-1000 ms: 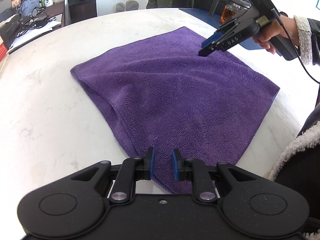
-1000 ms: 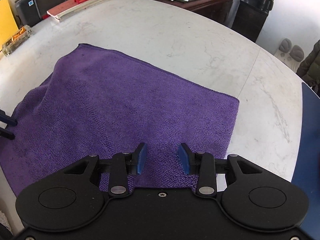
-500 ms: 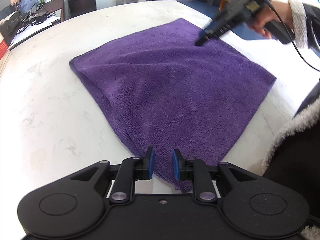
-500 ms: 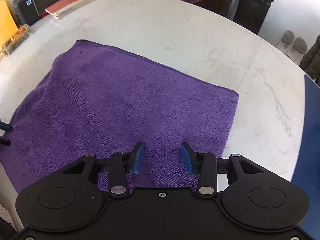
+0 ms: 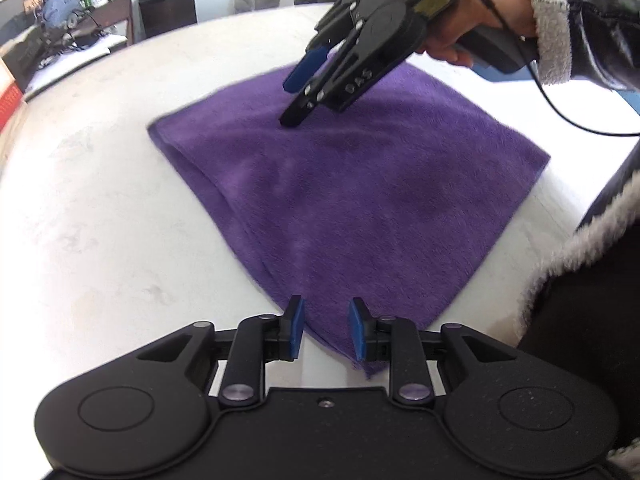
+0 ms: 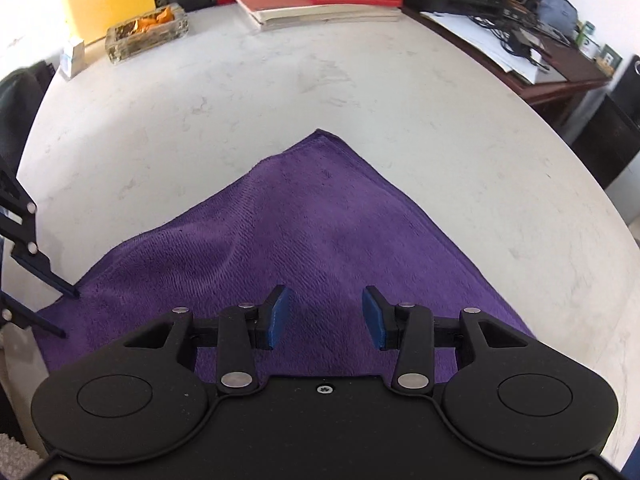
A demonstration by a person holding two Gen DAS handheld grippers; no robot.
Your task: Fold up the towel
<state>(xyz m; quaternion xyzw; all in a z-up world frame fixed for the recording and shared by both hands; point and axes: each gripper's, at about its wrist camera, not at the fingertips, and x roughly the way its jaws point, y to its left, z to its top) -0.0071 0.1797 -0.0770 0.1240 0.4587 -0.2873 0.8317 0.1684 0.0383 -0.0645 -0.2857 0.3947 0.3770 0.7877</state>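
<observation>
Lying flat on the pale marble-look surface: one purple microfibre towel, already doubled, a soft folded edge along its left side in the left wrist view.

Orientation: set as a diamond to both cameras. One corner points at the left tool, the opposite corner toward the far side of the surface. No clear long axis; the piece reads close to square, and the fisheye lens prevents a firmer call.

Left tool: blue pads apart, having just been opening. The near towel corner lies between them, not pinched.

Right tool: jaws apart, nothing held. It is angled down over the far half of the cloth; contact cannot be judged. Its own camera shows pile beneath the pads.

Step in hand, judged: taking corners for the next fold. Advice: grip both layers together at each corner, lift evenly, carry edge to edge, keep the folded side straight, release only once corners align.
</observation>
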